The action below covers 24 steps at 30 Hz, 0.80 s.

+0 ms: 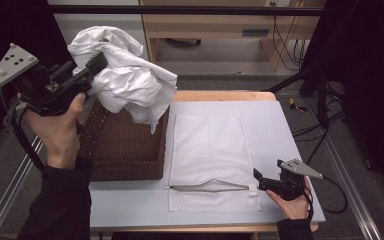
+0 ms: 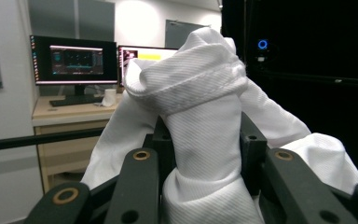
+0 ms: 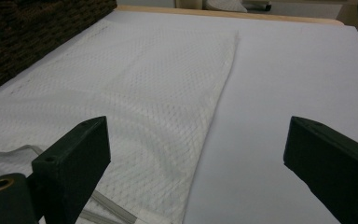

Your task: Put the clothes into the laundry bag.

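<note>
White cloth lifted over the basket

My left claw (image 1: 96,64) clamped the white cloth (image 1: 130,80) above the wicker basket (image 1: 125,150); my right claw (image 1: 258,178), jaws apart, perhaps just touched the mesh bag (image 1: 207,145).

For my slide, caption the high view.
Left claw lifts white garment from wicker basket; mesh bag lies beside.

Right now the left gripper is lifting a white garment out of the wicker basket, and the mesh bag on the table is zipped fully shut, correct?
Not quite. The mesh bag has its zipper gaping open near the front edge, as the high view shows. The rest holds: the left gripper grips the white garment above the wicker basket.
</note>
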Each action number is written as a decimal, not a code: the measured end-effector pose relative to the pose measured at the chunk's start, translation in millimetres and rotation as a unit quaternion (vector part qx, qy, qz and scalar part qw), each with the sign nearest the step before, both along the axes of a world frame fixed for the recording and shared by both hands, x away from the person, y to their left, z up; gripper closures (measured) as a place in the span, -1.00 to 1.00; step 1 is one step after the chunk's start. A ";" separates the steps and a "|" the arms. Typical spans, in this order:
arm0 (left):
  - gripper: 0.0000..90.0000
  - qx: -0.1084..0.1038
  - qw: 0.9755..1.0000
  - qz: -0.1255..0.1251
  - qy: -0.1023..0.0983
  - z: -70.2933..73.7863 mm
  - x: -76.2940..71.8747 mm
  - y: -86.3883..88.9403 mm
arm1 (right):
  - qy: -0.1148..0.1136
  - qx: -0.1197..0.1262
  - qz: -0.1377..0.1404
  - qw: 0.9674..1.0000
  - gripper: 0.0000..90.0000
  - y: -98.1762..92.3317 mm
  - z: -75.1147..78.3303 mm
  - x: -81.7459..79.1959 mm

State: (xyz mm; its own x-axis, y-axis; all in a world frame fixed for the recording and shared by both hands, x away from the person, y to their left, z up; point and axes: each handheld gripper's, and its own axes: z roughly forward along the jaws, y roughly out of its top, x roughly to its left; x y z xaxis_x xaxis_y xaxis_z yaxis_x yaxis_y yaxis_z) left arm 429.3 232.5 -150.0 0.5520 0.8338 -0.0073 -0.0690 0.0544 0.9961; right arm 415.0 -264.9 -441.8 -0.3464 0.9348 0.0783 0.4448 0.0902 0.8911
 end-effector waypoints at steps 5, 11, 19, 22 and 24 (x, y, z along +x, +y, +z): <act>0.49 0.009 1.000 -0.021 -0.010 11.3 -4.2 -26.0 | -0.004 0.002 -0.001 1.000 -0.83 -1.4 1.9 -1.4; 0.49 0.018 0.998 -0.050 -0.014 16.6 -2.3 -60.9 | -0.011 0.005 -0.006 1.000 -0.83 -6.5 3.7 -2.4; 0.49 0.024 0.996 -0.086 -0.002 4.9 8.3 -107.9 | -0.011 0.010 -0.005 1.000 -0.83 -14.0 5.6 -3.7; 0.49 0.031 0.995 -0.098 0.007 -6.1 14.2 -127.0 | -0.012 0.014 -0.011 1.000 -0.83 -19.0 7.5 -5.1; 0.49 0.034 0.994 -0.106 0.016 -15.5 19.5 -138.8 | -0.015 0.012 -0.012 1.000 -0.83 -19.7 7.5 -5.1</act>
